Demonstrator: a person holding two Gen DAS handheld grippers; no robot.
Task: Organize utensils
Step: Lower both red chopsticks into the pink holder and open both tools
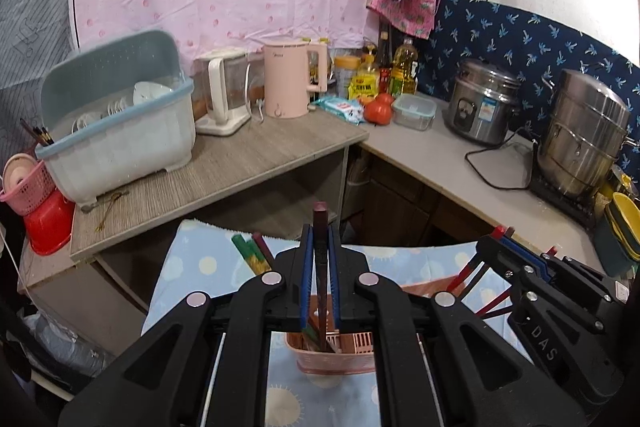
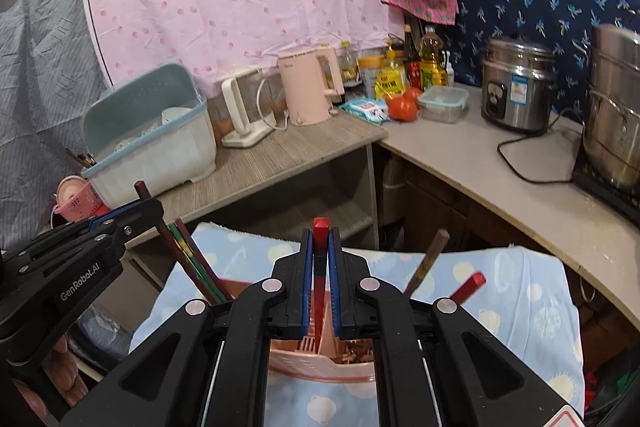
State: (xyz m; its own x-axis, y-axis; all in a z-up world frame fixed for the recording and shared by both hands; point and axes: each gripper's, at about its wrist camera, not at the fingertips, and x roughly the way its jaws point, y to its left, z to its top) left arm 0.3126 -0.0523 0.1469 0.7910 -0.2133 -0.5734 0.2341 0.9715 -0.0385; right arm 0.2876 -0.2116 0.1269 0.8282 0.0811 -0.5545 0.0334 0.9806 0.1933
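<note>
My left gripper (image 1: 320, 239) is shut on a dark maroon chopstick (image 1: 320, 223) that stands upright with its lower end in a pink slotted holder (image 1: 332, 353). My right gripper (image 2: 320, 247) is shut on a red chopstick (image 2: 320, 227), also upright with its lower end in the same pink holder (image 2: 320, 363). Green and maroon chopsticks (image 1: 252, 253) lean in the holder's left side; they also show in the right wrist view (image 2: 196, 263). A brown chopstick (image 2: 428, 259) and another red one (image 2: 468, 285) lean at its right. The left gripper shows at the left of the right wrist view (image 2: 132, 215).
The holder stands on a light blue patterned cloth (image 2: 500, 291). Behind is a wooden counter (image 1: 240, 163) with a blue dish rack (image 1: 116, 115), a pink kettle (image 1: 286, 83), bottles, tomatoes and a container. A rice cooker (image 1: 484, 99) and a steel pot (image 1: 584, 131) stand at right.
</note>
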